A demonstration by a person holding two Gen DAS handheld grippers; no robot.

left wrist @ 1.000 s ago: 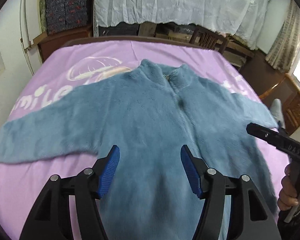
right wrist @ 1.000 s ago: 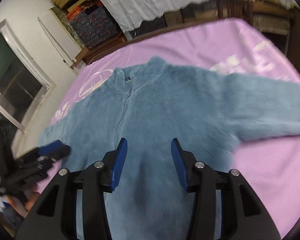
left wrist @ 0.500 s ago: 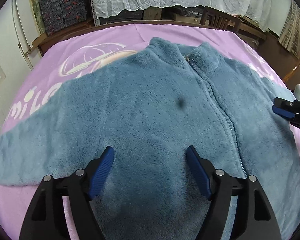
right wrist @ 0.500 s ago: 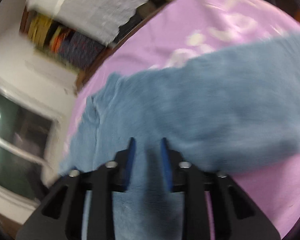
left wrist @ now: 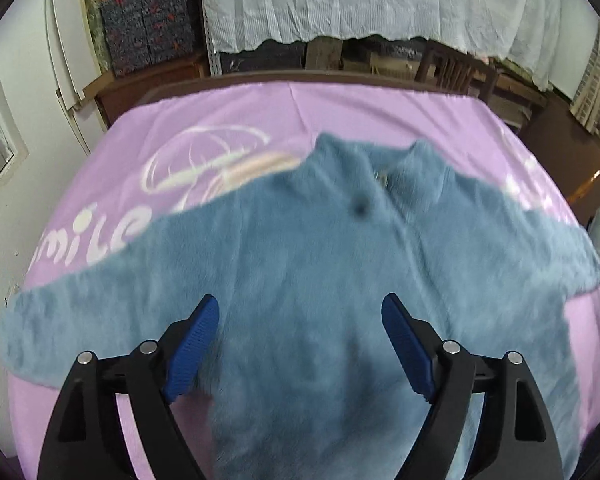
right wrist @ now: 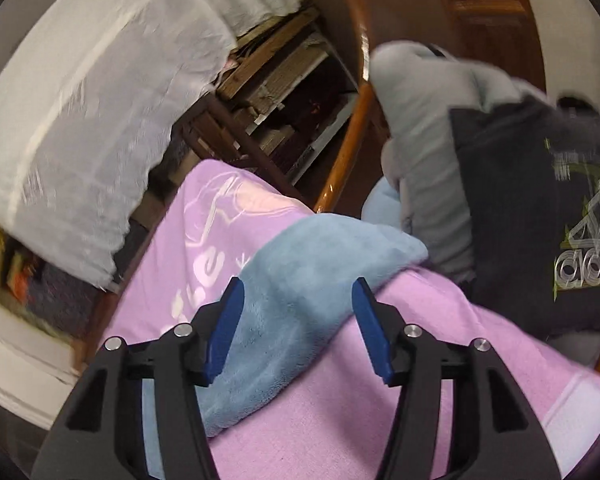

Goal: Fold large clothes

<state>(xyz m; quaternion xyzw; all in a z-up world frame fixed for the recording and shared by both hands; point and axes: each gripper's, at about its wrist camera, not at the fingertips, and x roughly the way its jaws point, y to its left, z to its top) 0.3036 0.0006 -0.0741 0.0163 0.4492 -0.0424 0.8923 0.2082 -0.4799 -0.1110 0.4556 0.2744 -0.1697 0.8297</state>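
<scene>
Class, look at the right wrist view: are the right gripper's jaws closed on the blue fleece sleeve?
No: the right gripper has its jaws spread wide apart, with the blue fleece sleeve lying loose on the purple sheet between them.

Light: dim, even, indoor.
Blur: both views smeared, far right worst.
Edges: fisheye bending, black corners.

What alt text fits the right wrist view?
The open right gripper points at the cuff end of a blue fleece sleeve lying on a purple bedsheet. A dark printed garment and a grey one are piled beyond the sleeve.
</scene>
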